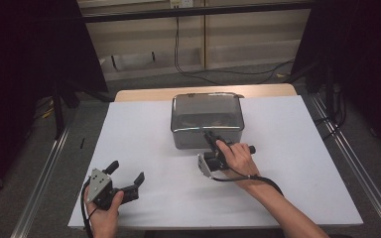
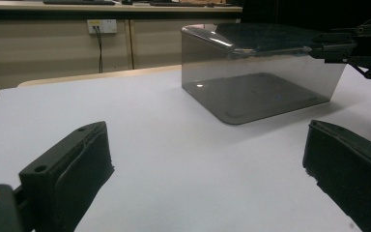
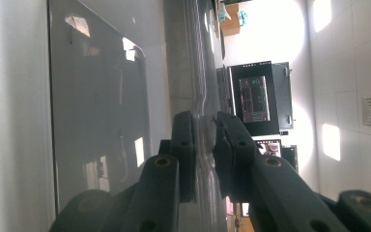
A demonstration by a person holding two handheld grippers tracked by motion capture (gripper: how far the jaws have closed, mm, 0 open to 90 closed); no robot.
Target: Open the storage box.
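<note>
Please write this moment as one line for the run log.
right gripper: jaws shut on box lid near edge | left gripper: open, resting on table | box: closed

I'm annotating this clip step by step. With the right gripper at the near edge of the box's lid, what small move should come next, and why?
Probably a gentle lift of the right gripper to raise the clear lid. Its jaws are pinched on the lid's near edge, on the smoky transparent box. The left gripper rests open on the white table, well away, so it offers no bracing; lifting slowly seems wise.

A table [image 1: 129,94] covered with a white sheet [image 1: 287,163] bears a smoky transparent box [image 1: 206,119] near its far edge.
</note>
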